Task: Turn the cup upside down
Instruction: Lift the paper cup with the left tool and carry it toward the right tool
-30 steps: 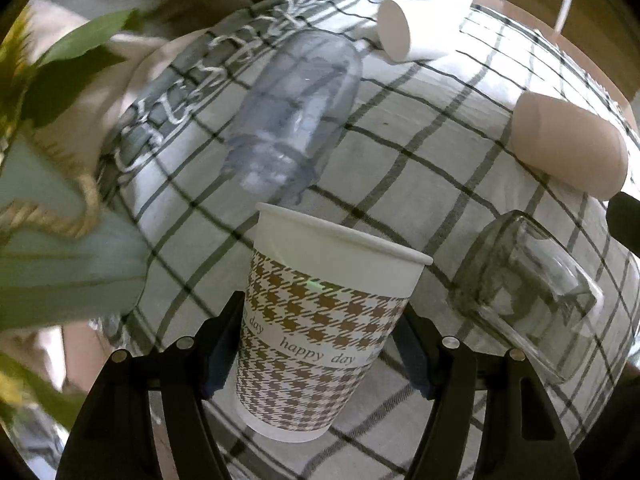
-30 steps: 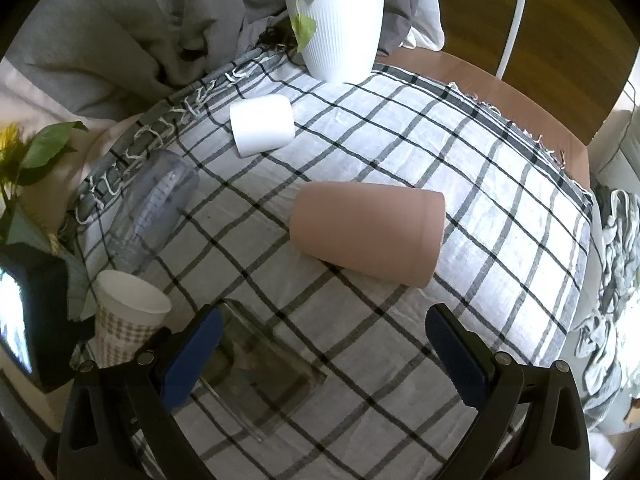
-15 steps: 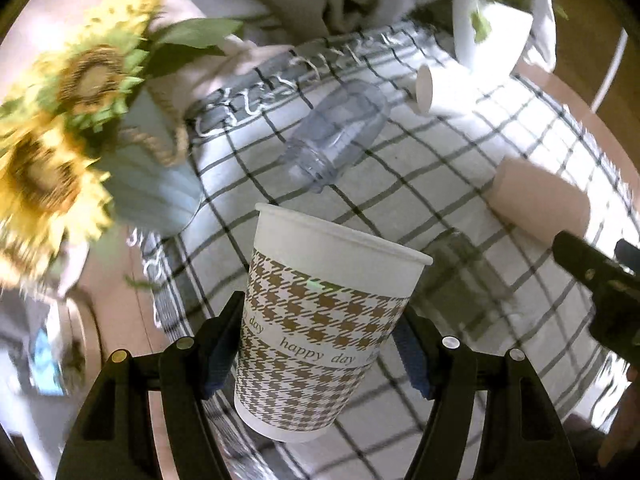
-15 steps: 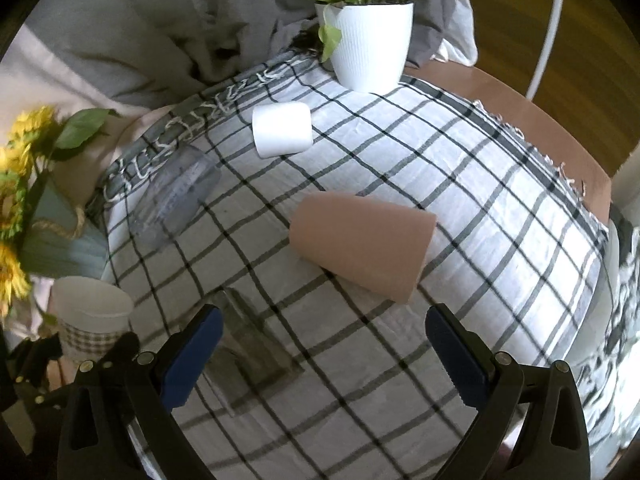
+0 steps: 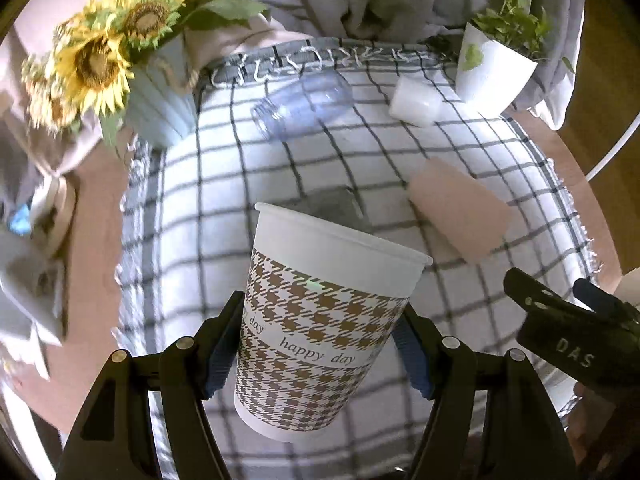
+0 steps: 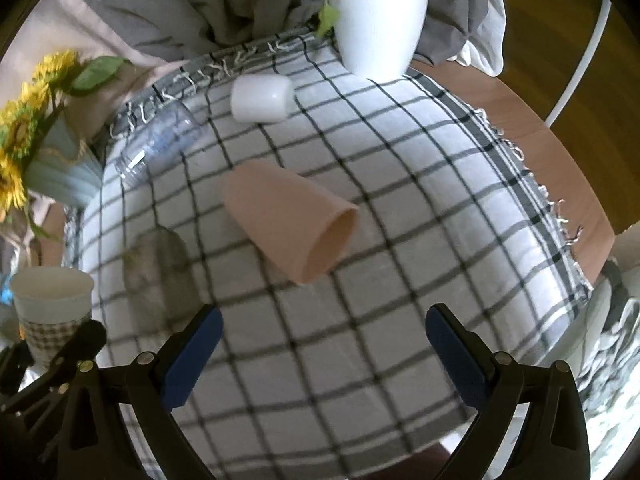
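Left gripper [image 5: 318, 354] clamps the brown houndstooth paper cup [image 5: 320, 320] mid-body, lifted above the checked tablecloth [image 5: 224, 184], mouth up. Right gripper [image 6: 320, 354] spread, empty. Recommended: roll wrist fully, keep firm pressure (thin wall crushes easily), lower rim flat.

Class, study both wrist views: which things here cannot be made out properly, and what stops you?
- Paper cup: inside hidden in left view by its own wall; base hidden in right view by the left hand-held gripper.
- Glass tumbler: motion-blurred in right view; mostly behind the cup in left view.
- Right hand-held gripper: cut off by left view's edge.
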The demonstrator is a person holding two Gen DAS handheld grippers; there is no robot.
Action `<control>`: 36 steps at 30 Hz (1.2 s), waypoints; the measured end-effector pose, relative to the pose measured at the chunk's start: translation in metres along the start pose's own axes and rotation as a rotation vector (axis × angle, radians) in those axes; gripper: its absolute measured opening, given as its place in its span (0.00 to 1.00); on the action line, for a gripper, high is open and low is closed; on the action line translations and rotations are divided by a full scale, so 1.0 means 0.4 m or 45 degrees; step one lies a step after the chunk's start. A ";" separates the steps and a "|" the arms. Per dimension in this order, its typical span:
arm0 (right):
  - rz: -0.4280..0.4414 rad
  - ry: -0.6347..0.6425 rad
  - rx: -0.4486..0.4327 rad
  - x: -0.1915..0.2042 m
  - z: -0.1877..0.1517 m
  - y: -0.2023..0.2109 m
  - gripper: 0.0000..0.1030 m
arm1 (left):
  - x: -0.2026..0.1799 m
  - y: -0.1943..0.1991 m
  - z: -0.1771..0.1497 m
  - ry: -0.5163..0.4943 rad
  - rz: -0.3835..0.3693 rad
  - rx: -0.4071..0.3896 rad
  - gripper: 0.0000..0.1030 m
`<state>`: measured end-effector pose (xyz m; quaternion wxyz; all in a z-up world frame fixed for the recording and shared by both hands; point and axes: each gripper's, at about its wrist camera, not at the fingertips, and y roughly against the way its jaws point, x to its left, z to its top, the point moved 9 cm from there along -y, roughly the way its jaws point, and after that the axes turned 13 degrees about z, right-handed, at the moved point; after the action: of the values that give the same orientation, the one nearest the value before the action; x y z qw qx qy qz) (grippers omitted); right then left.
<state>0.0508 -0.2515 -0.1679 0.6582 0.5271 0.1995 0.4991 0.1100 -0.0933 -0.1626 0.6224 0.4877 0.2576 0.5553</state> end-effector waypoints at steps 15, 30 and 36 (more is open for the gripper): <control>-0.085 0.217 0.136 -0.233 -0.015 0.011 0.99 | -0.241 -0.034 -0.127 0.269 -0.158 0.244 0.67; -0.174 0.331 0.195 -0.314 -0.015 0.001 0.99 | -0.335 -0.116 -0.169 0.386 -0.243 0.411 0.67; -0.180 0.354 0.205 -0.312 -0.019 -0.002 0.99 | -0.340 -0.136 -0.179 0.369 -0.211 0.434 0.71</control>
<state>-0.0074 -0.3561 -0.2043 0.6134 0.4885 0.3644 0.5023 0.0381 -0.1935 -0.2691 0.5310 0.4780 0.4734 0.5152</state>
